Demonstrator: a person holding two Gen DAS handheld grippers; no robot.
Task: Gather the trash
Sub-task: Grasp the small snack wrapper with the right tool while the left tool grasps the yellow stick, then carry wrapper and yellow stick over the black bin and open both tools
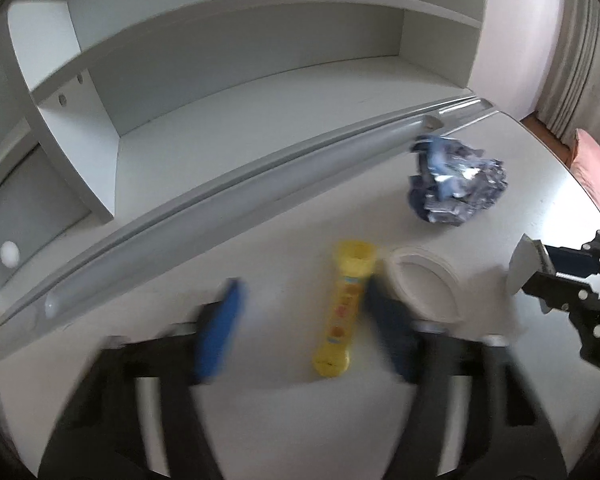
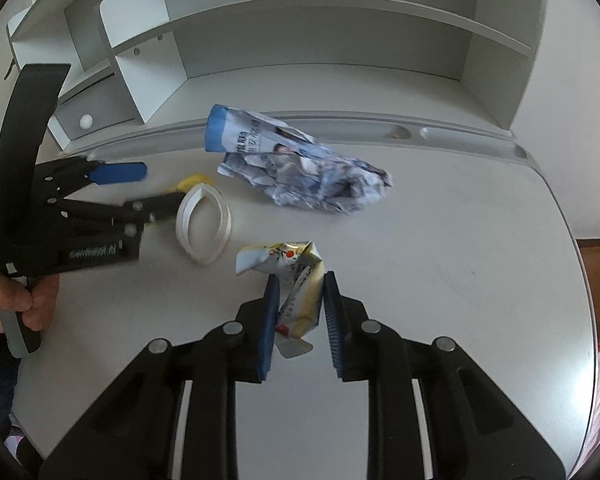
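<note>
Two pickups underway: right gripper (image 2: 300, 312) fingers clamped on the crumpled yellow-white wrapper (image 2: 296, 280) mid-table, left gripper (image 1: 300, 328) fingers apart, straddling the yellow tube (image 1: 342, 308) beside the white ring (image 1: 424, 284), not yet pinching. Crumpled newspaper (image 2: 304, 172) waits near the table's back edge. Next, likely: left closes on tube, both lift clear.

White desk (image 2: 460, 260) bearing newspaper (image 2: 300, 172), wrapper (image 2: 296, 280), ring (image 2: 204, 224).
</note>
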